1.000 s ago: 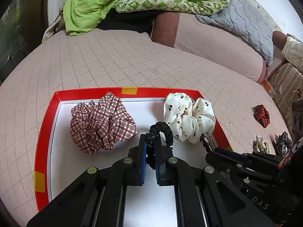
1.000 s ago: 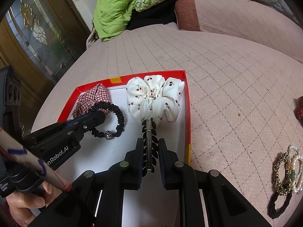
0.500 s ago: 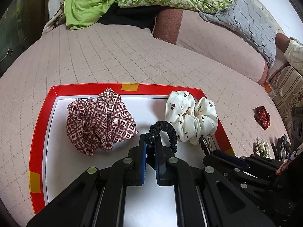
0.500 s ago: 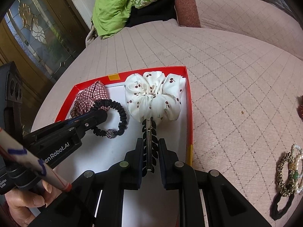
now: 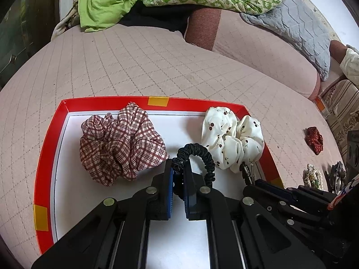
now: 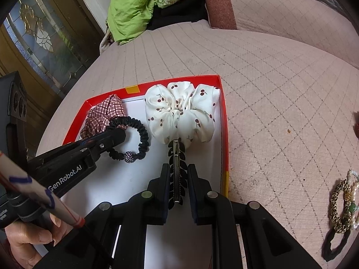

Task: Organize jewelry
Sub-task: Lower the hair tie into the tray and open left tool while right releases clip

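Left claw pinches the black hair tie; right claw pinches the leaf hairclip over the tray.

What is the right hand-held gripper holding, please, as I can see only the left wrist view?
Observer: The right hand-held gripper is shut on a black leaf-shaped hair clip, above the tray.
Operator: Does the clip touch the cherry scrunchie?
Observer: Its tip reaches the cherry scrunchie at the near edge; I cannot tell whether they touch.
Operator: Is there anything on my black hair tie that I miss?
Observer: The black hair tie carries a sparkly bead on its near side.
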A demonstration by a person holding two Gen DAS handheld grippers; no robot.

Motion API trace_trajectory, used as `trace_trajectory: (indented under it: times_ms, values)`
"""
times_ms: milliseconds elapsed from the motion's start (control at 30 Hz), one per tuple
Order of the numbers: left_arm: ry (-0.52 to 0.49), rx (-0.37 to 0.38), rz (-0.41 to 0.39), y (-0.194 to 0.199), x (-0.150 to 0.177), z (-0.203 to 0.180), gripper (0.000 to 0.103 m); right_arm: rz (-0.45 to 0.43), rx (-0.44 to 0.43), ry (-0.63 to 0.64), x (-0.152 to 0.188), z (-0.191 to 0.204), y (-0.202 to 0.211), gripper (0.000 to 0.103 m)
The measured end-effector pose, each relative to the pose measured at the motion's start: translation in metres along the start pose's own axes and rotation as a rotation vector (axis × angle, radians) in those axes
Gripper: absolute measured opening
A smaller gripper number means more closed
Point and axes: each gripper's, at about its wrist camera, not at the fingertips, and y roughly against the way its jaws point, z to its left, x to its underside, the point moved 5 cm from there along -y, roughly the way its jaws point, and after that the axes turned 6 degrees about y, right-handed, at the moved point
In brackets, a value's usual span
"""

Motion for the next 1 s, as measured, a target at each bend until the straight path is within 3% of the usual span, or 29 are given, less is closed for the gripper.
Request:
trace_trajectory:
  times_ms: [1000]
  values:
    - [0.005, 0.000, -0.009, 0.0013, 0.0003, 0.0028, 0.009, -0.011, -0.009, -0.010, 0.0000, -0.0016, 0.0052, 0.018]
